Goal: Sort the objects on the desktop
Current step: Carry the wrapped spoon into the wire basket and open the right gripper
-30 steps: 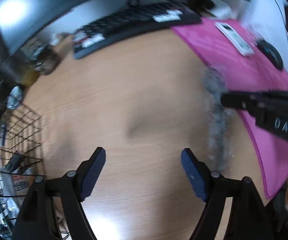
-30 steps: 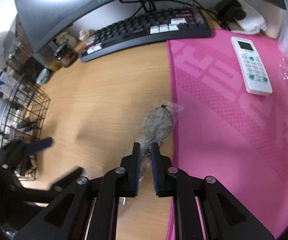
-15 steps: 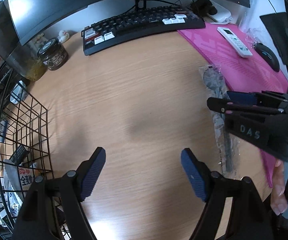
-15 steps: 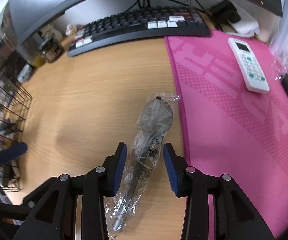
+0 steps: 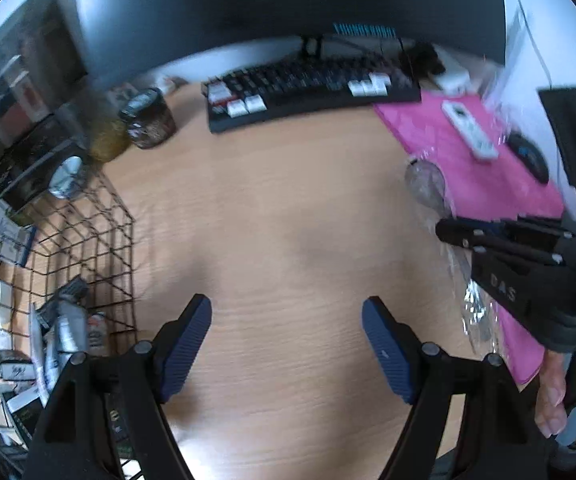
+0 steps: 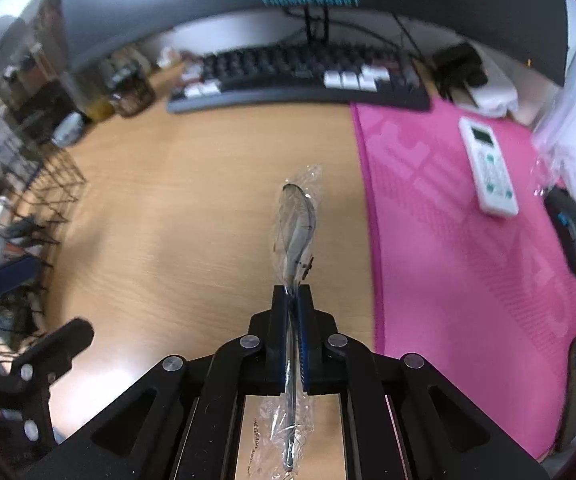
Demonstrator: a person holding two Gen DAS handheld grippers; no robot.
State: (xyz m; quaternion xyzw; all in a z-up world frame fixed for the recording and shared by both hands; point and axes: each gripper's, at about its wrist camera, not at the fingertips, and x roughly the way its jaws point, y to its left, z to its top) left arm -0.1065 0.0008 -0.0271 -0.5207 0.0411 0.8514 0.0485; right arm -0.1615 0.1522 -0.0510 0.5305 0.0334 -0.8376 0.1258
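wooden desk: my right gripper just went from open to clamped on the wrapped spoon, so it's ready for the wire basket. left gripper wide open, holding nothing.

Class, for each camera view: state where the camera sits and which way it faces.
Left wrist: sits on the left gripper, faces bare desk toward keyboard; open jaws, right gripper show.
Right wrist: sits on the right gripper, faces the wrapped spoon; jaws shut on it.
Shared: keyboard, remote, wire basket.
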